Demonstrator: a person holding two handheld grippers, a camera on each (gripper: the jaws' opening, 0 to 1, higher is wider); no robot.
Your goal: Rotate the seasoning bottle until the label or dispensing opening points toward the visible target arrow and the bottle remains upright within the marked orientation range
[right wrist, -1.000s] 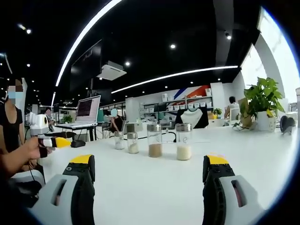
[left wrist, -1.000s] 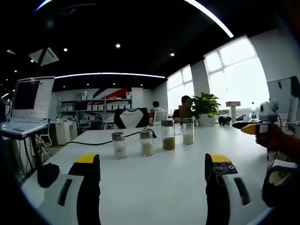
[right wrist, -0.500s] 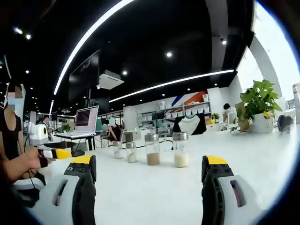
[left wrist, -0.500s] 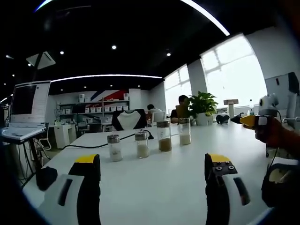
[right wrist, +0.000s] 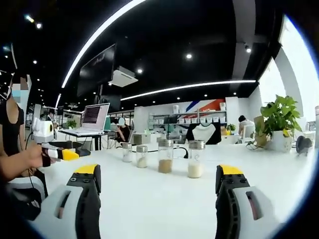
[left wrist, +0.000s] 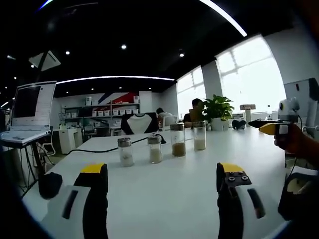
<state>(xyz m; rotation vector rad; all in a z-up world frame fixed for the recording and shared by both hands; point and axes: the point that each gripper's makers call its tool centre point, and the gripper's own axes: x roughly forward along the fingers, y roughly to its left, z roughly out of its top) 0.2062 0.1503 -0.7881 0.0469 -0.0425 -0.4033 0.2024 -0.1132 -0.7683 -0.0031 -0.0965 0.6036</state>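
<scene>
- Four glass seasoning bottles in a row on the white tabletop [left wrist: 164,194], all upright, metal caps on: short bottle with pale powder [left wrist: 125,152], short bottle with cream powder [left wrist: 155,149], tall bottle with brown seasoning [left wrist: 178,140], tall bottle with white seasoning [left wrist: 200,136].
- Same row in the right gripper view, from the other side: white-filled bottle [right wrist: 195,159] nearest, then brown [right wrist: 165,156], then the two short ones.
- Left hand-held gripper [left wrist: 162,174] released, jaws wide apart, empty, well short of the row.
- Right hand-held gripper [right wrist: 158,175] likewise released, empty, hovering low over bare tabletop, aimed at the two tall bottles.
- Yellow-tipped right gripper also at the right edge of the left gripper view [left wrist: 269,128], held in a hand.
- No target arrow, label or orientation mark legible on the tabletop or bottles; too small or hidden to tell.
- Laptop [left wrist: 27,112] on a stand at left, black cable [left wrist: 99,149] behind the row, potted plant [left wrist: 218,112] farther back.
- Likely step: approach, bottle not yet chosen or touched.
- Risks, as judgement: bottles close together, so wide jaws closing on one could nudge a neighbour; tall narrow glass could tip under a high or off-centre grip; smooth glass could slip during the twist; without a visible arrow, rotation could stop at the wrong heading.
</scene>
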